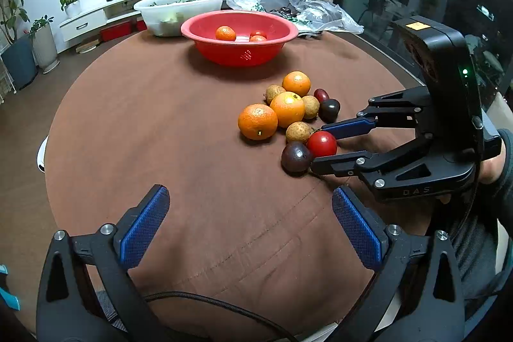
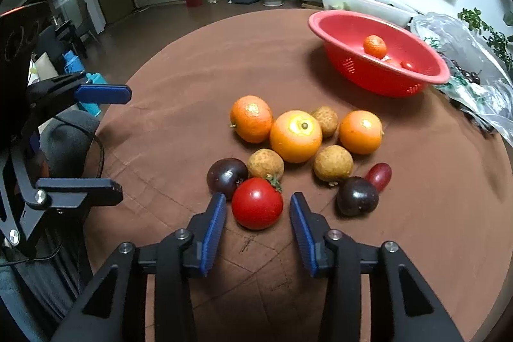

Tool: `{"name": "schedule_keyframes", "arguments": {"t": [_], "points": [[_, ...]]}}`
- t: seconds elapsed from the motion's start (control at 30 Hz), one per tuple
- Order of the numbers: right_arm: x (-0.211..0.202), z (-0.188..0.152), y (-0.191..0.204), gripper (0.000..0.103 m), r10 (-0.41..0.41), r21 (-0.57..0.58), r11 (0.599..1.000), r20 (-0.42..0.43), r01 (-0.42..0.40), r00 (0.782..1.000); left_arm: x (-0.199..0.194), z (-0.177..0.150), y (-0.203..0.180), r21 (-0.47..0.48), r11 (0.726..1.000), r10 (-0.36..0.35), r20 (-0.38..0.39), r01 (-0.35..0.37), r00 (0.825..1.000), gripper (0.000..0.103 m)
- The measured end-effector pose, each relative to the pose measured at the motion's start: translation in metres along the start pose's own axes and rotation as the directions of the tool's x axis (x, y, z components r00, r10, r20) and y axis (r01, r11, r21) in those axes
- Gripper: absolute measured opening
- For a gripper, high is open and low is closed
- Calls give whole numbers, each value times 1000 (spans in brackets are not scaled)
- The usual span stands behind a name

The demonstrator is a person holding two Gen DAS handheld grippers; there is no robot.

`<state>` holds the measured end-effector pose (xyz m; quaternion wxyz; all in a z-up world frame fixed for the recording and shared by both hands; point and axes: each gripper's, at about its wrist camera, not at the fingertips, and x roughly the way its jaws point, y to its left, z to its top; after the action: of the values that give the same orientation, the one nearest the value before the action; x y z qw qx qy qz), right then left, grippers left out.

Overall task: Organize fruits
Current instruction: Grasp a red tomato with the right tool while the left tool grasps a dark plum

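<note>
The round red tomato (image 2: 257,203) with its green stem lies on the brown cloth-covered counter (image 2: 179,60), at the near edge of a loose cluster of fruit. The right gripper (image 2: 258,210) has its jaws spread to either side of the tomato; the blue pads (image 2: 214,226) stand just beside it with a gap on each side, not pressing on it. Touching the tomato on one side is a dark purple round fruit (image 2: 227,176), and behind it a tan rough-skinned small fruit (image 2: 266,164). Farther back lie three oranges (image 2: 295,136), two more tan fruits, a second dark purple fruit (image 2: 357,196) and a small red oval fruit (image 2: 379,176). Beyond the cluster stands a red plastic colander bowl (image 2: 378,79) holding a small orange and small red fruits. Behind it are a white plastic tub (image 1: 179,10) and a crumpled clear plastic bag (image 1: 298,7). The left gripper (image 1: 250,204) hangs over bare cloth well apart from the fruit, its jaws spread wide with nothing between them.
</note>
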<state>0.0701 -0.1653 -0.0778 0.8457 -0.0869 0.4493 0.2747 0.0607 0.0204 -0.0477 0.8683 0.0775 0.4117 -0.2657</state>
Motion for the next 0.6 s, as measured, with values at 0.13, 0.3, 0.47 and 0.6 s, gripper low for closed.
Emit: {"name": "schedule_keyframes", "arguments": {"t": [0.13, 0.3, 0.47, 0.6], "points": [[0, -2, -1, 38, 19, 1, 1000, -1, -19, 1000, 3, 1, 0, 3, 1000, -4, -6, 4, 1000, 103], [-5, -3, -4, 35, 25, 23, 999, 9, -25, 1000, 5, 4, -2, 20, 1000, -6, -10, 6, 1000, 103], [-20, -8, -10, 35, 44, 79, 996, 51, -48, 998, 16, 10, -12, 50, 999, -13, -21, 14, 1000, 102], [-32, -15, -14, 35, 31, 124, 991, 67, -39, 997, 26, 19, -26, 98, 995, -27, -26, 29, 999, 100]]}}
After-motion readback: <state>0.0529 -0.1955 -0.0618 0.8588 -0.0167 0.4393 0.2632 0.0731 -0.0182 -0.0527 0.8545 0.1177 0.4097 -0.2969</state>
